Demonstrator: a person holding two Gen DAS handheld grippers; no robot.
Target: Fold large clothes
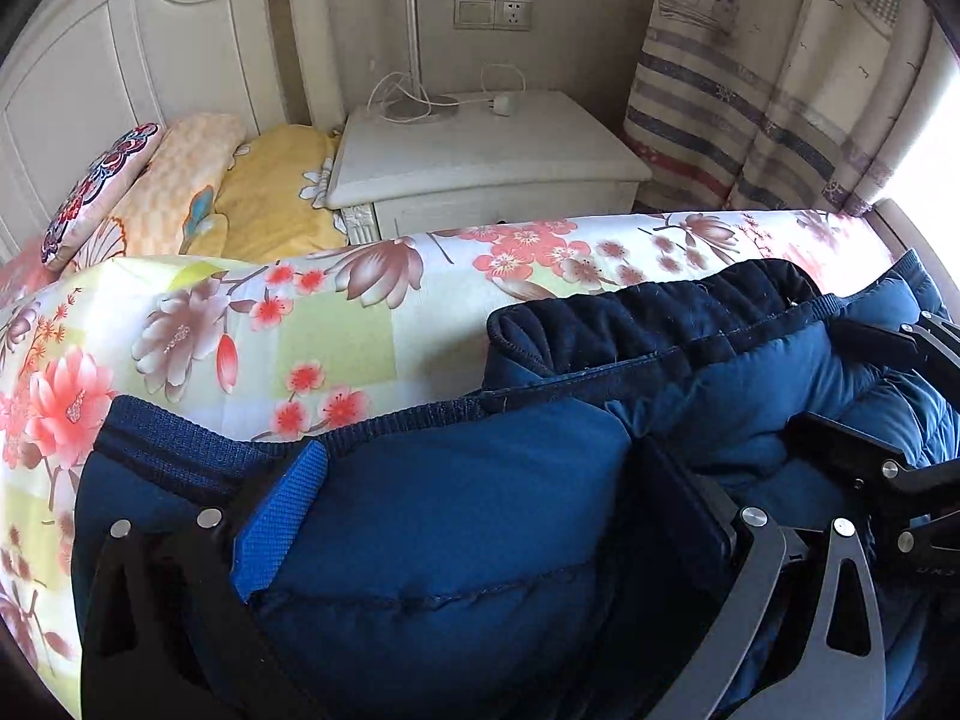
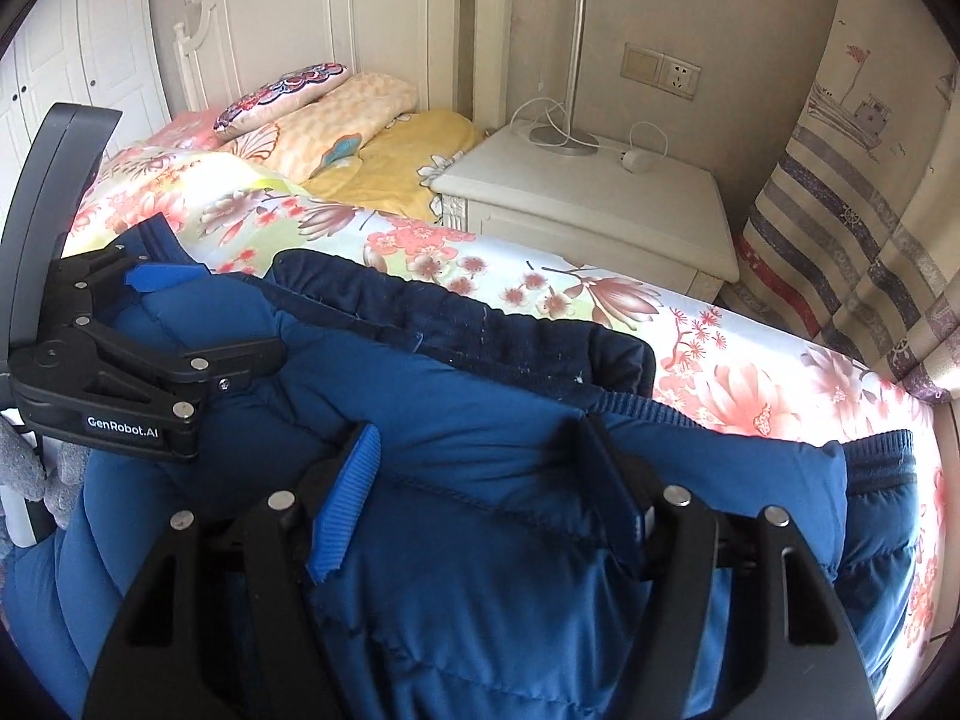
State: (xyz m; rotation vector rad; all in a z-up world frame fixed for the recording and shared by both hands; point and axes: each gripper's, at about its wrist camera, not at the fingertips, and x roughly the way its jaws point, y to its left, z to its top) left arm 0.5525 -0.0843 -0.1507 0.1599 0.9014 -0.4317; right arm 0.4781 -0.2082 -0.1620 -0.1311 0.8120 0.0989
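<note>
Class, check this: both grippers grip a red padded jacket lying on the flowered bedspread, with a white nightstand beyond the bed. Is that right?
Not quite. The padded jacket is blue, as the right wrist view shows. Otherwise right: left gripper and right gripper grip it on the flowered bedspread, with the white nightstand beyond.

The blue jacket (image 1: 456, 528) is quilted, puffy cloth with a smooth, faintly sheened shell, and its hem band (image 1: 198, 450) is coarse ribbed knit. The dark lining (image 2: 456, 324) at the collar looks soft and fleecy (flecked with pale lint). Each claw, left (image 1: 480, 516) and right (image 2: 486, 498), is matt black plastic with bright metal rivets and a ridged blue rubbery pad (image 2: 348, 504). The bedsheet (image 1: 336, 324) is smooth printed cotton-like cloth. The bedside table (image 2: 600, 210) and headboard (image 2: 336, 30) are painted wood, satin cream. The lamp pole (image 2: 576, 42) is brushed metal. The curtain (image 1: 780, 90) is woven matt cloth.
</note>
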